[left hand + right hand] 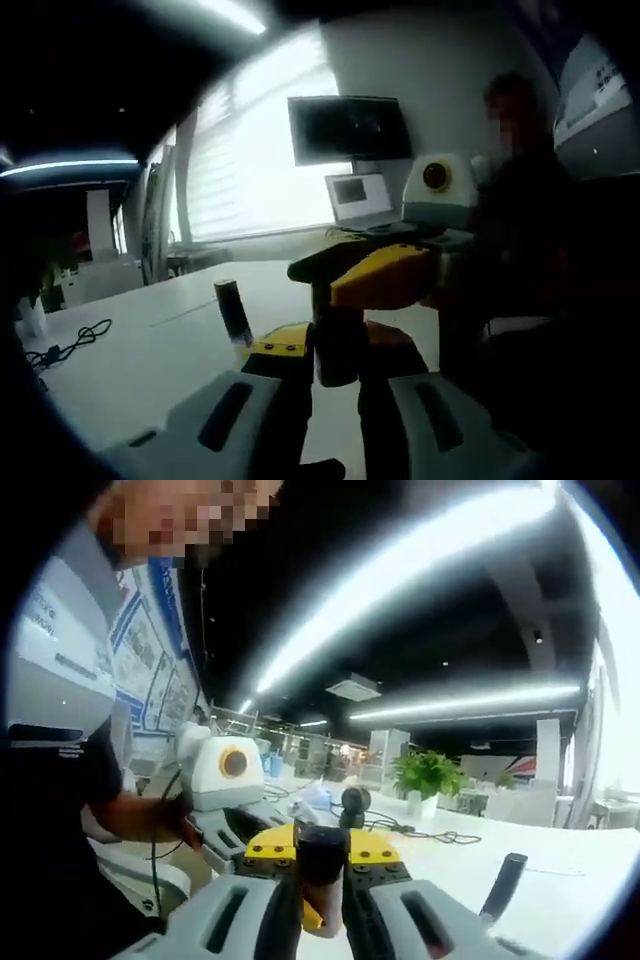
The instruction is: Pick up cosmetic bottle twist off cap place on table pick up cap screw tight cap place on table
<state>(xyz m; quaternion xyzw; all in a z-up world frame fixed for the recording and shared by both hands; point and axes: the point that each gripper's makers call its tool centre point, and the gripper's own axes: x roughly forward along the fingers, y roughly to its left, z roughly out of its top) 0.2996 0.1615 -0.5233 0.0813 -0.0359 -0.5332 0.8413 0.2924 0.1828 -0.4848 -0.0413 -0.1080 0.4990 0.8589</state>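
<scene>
Left tool (335, 385) pinches cosmetic bottle (340, 345); right tool (322, 900) pinches its cap (322, 852); dark tube (233, 312) upright on table (150, 350).

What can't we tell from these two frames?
- Left gripper view: whether the bottle is open or closed; the jaws around it and dim light hide this.
- Right gripper view: the bottle's lower end is hidden between the jaws.
- Both views: the dark cylinder is too small to identify.

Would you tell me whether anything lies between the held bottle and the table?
Nothing visible does. The left gripper and right gripper hold the bottle above the table; a dark cylinder stands apart, to one side.
</scene>
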